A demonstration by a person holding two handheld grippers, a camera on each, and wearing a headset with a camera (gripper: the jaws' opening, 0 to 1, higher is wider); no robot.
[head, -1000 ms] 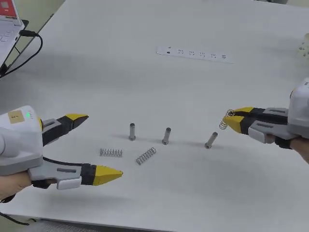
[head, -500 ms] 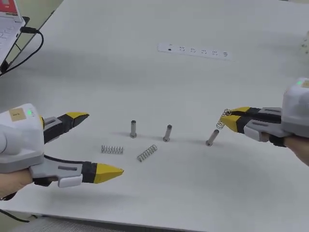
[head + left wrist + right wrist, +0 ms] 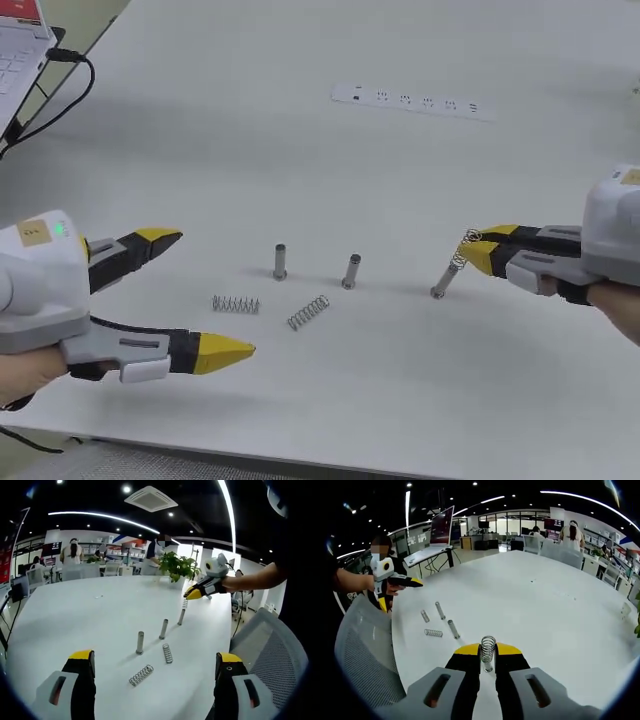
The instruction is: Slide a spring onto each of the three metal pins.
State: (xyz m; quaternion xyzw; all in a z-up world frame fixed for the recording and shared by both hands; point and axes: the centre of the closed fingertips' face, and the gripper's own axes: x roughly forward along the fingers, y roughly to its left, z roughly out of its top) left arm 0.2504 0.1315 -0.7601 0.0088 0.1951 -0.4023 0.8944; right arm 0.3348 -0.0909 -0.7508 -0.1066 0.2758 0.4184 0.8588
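Three metal pins stand on the white table: the left pin (image 3: 280, 262), the middle pin (image 3: 351, 271) and the right pin (image 3: 443, 280), which leans to the right. My right gripper (image 3: 477, 250) is shut on a spring (image 3: 463, 247) (image 3: 488, 650), and the spring's lower end meets the top of the right pin (image 3: 488, 668). Two more springs lie flat in front of the pins, one at the left (image 3: 236, 304) and one angled (image 3: 308, 312). Left of them, my left gripper (image 3: 195, 295) (image 3: 155, 657) hangs open with nothing between its fingers.
A white power strip (image 3: 412, 103) lies across the far side of the table. A laptop (image 3: 20, 40) with a black cable (image 3: 60, 100) sits at the far left corner. The table's front edge (image 3: 300, 455) runs close below the left gripper.
My right gripper has brought its spring a little lower and closer to the right pin's top. The left gripper has barely moved; the camera has shifted slightly.
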